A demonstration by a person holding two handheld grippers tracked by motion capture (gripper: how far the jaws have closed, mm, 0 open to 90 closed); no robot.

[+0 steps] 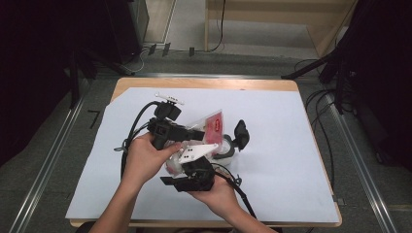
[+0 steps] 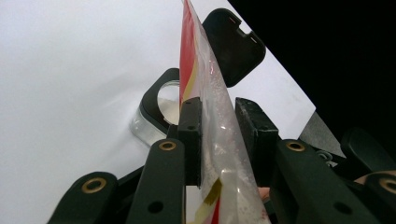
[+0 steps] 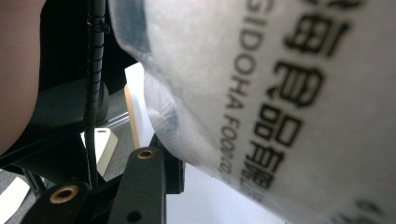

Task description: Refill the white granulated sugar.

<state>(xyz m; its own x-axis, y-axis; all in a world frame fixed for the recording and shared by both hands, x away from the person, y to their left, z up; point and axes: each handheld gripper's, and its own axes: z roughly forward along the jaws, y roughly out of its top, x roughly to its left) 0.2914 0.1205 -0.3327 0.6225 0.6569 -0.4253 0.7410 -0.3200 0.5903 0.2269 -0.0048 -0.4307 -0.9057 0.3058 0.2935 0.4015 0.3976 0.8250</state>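
Bag (image 1: pixel 212 125) of white powder tilted above clear jar (image 1: pixel 224 147), left gripper (image 2: pixel 218 122) pinching its red-printed edge, right gripper (image 1: pixel 187 171) clamped on its lower bulge, jar's black lid (image 1: pixel 241 132) flipped open.

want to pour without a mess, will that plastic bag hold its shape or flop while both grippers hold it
Probably floppy: the plastic bag is thin film, creased between the left gripper pads. Its white contents bulge near the right gripper, so the weight may shift. The glossy film could slip.
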